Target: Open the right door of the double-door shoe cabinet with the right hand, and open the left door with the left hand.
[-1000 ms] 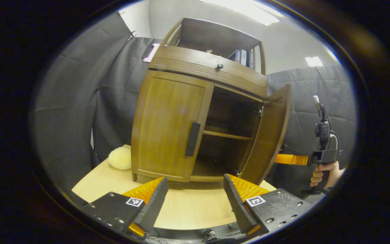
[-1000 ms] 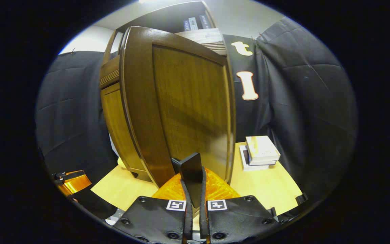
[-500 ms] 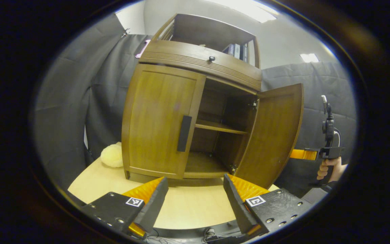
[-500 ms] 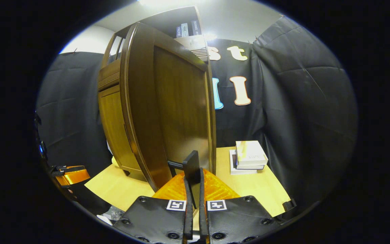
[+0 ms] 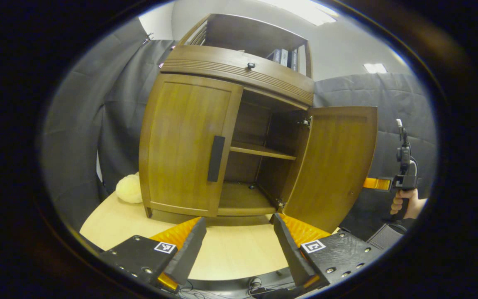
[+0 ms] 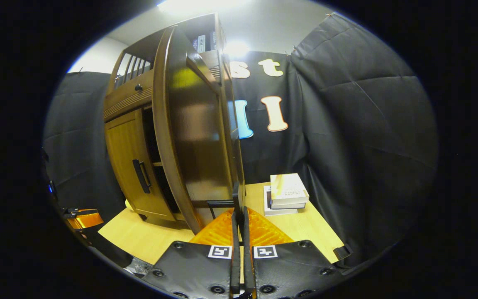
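left door's handle (image 5: pixel 216 158) stands upright, straight ahead and above the left gripper (image 5: pixel 239 241), jaws apart. right gripper (image 6: pixel 239 207) clamped on right door's handle (image 6: pixel 235 195), door swung wide.

cabinet (image 5: pixel 189 137): glossy wood | table (image 5: pixel 230 253): pale matt wood | wall (image 6: pixel 347 124): black cloth

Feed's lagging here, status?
Right claw shut on right handle, right door wide open. Left claw open, short of closed left door.
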